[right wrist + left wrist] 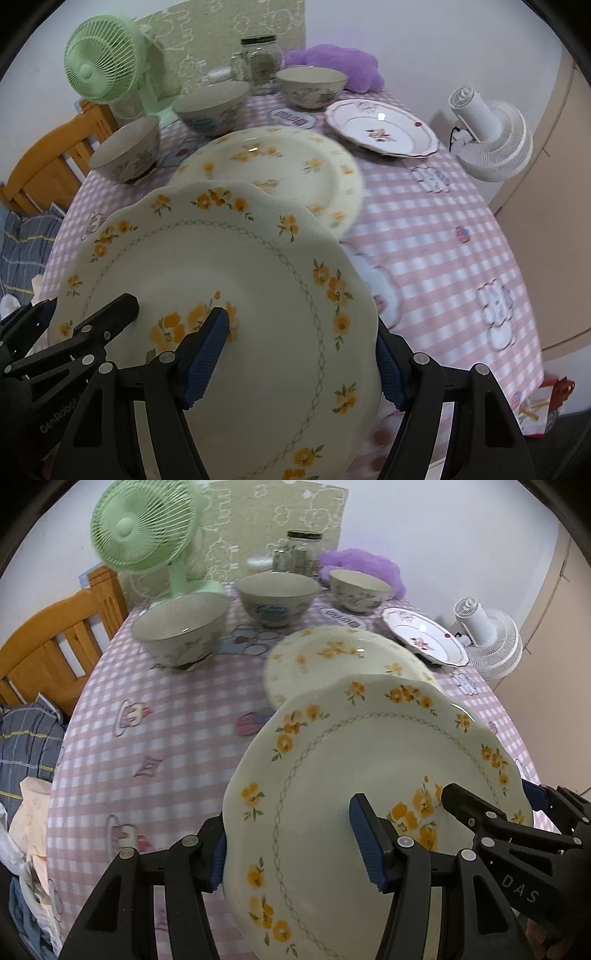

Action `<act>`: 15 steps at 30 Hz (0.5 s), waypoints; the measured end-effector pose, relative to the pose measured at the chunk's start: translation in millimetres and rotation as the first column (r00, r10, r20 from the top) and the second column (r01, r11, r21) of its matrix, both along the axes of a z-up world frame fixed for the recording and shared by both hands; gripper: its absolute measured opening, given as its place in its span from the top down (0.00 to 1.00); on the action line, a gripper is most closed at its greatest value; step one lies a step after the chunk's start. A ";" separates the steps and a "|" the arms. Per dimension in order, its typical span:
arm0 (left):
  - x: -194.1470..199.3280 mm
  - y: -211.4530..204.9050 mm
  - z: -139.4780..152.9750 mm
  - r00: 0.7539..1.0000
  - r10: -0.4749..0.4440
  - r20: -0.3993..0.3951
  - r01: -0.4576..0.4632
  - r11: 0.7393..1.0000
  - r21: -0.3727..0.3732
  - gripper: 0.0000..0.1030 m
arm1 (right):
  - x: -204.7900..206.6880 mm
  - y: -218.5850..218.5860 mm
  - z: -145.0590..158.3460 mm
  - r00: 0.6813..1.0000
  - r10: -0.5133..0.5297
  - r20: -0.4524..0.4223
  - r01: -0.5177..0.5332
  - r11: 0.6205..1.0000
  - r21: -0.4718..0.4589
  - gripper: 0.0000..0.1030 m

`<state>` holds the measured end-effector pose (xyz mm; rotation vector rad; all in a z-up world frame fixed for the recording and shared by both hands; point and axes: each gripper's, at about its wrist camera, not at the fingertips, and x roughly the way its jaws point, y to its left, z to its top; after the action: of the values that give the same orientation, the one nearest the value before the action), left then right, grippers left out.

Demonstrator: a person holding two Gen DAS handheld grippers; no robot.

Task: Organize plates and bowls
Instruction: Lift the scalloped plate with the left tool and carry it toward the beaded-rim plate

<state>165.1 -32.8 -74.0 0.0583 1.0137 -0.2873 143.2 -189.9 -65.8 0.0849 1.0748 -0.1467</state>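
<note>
Both the left gripper (295,853) and right gripper (295,365) pinch one yellow-flower plate (354,775) (240,295). Bowls (181,627) look empty. Only the right view shows a red packet (554,398).

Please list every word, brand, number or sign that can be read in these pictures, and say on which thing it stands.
"DAS": on the black body of the right gripper, seen in the left wrist view.
"GenRobot", last letters unclear: on the black body of the left gripper, seen in the right wrist view.
Oval patch on the tablecloth: too blurred to read.

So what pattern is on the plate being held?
Cream held plate with yellow-orange flowers; clearest in the right wrist view.
</note>
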 end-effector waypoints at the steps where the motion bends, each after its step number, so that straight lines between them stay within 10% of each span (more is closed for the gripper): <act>1: 0.3 -7.8 0.7 1.000 0.002 0.001 -0.002 1.000 0.001 0.44 | 0.2 -6.0 -0.1 1.000 0.000 -0.002 0.000 1.000 0.003 0.26; 15: 3.6 -102.4 -10.4 1.000 0.014 -0.010 -0.014 1.000 -0.006 0.44 | 5.1 -105.2 -6.1 1.000 0.008 -0.018 -0.008 1.000 0.002 0.26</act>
<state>168.7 -135.2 -84.4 0.0445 1.0228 -0.2776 148.3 -295.1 -71.9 0.0814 1.0932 -0.1390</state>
